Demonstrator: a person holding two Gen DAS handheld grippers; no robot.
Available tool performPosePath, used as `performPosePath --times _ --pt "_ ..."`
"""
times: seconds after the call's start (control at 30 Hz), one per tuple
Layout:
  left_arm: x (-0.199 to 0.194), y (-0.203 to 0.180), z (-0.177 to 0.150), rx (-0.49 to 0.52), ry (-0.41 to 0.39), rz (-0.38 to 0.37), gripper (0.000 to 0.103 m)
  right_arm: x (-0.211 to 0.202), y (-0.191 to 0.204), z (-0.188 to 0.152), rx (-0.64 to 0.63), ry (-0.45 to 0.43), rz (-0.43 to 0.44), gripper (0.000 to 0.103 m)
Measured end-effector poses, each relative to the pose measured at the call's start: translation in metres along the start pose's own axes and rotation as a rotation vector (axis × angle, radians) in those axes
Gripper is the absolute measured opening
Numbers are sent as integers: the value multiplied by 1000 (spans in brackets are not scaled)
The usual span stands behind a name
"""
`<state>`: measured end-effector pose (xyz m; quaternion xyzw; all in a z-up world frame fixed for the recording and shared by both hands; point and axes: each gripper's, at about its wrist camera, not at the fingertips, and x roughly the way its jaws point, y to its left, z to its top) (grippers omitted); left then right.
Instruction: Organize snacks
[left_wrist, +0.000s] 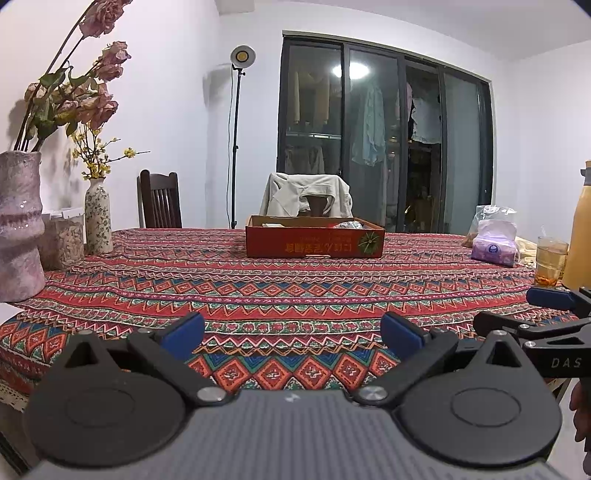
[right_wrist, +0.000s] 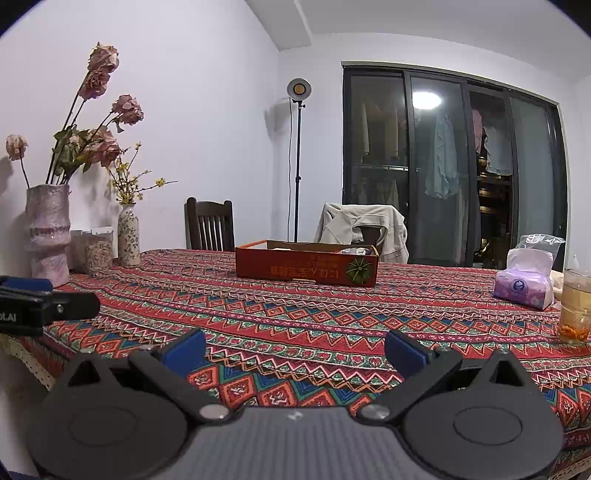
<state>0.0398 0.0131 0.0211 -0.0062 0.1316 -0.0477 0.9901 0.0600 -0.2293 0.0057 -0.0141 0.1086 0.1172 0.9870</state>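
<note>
A cardboard box (left_wrist: 314, 242) sits mid-table toward the far edge; vases (left_wrist: 98, 216) at the table's (left_wrist: 258, 295) left edge, tissue pack (left_wrist: 494, 245) right.

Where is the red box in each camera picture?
Left wrist view: the red box sits mid-table, centre of the picture.
Right wrist view: the red box sits mid-table, just right of centre.
Shared landmark: the chair draped with a pale jacket right behind it.

Patterned red tablecloth (left_wrist: 280, 288) on table; pink vase (left_wrist: 18, 221) w/ dried roses & small floral vase (left_wrist: 98, 220) at left, tissue pack (left_wrist: 495, 240) & glass of tea (left_wrist: 551, 260) at right, jacket-draped chair (left_wrist: 308, 199) behind
</note>
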Motion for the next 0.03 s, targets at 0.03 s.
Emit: performPosePath --times 0.03 --pt "1 0 0 2 0 -2 103 0 0 0 0 1 0 103"
